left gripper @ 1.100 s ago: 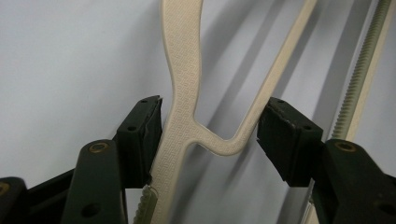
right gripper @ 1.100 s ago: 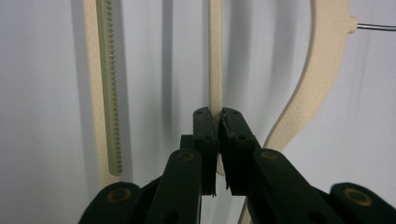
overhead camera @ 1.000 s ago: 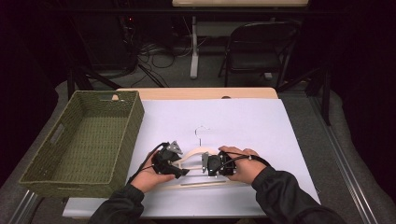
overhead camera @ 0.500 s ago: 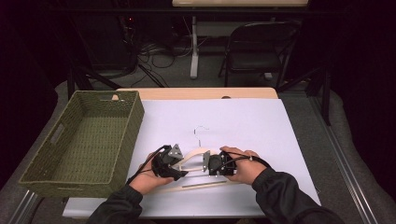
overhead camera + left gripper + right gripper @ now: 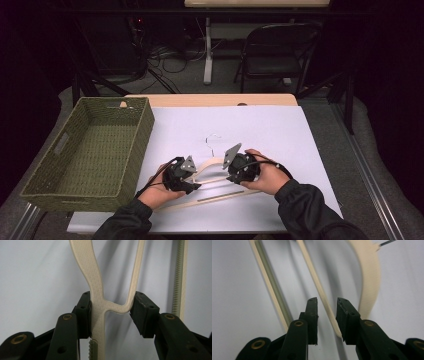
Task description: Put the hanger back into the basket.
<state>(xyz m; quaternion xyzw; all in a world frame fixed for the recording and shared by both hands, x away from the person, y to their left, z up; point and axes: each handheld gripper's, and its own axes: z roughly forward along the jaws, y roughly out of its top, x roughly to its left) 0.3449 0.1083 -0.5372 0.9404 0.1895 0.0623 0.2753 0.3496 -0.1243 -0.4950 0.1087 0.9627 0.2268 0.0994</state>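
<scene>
The left gripper (image 5: pixel 111 312) has its jaws set on either side of the forked end of a cream hanger (image 5: pixel 96 287), one jaw flat against the broad arm and the other touching the thin inner bar, so it looks clamped there, probably to pin that end steady. The right gripper (image 5: pixel 327 315) straddles a thin bar of the hanger; its jaws are narrowly apart, one close against the bar and a gap on the other side, so it has not closed on it. In the high view both hands sit close together at the near middle of the table (image 5: pixel 280 130), left gripper (image 5: pixel 192 181) and right gripper (image 5: pixel 231 173) each at one end of the hanger (image 5: pixel 212 164), which lies flat on the white sheet with its wire hook pointing away from the person. A green basket (image 5: pixel 75 192) stands just left, empty as far as can be seen, perhaps where the hanger is meant to go.
</scene>
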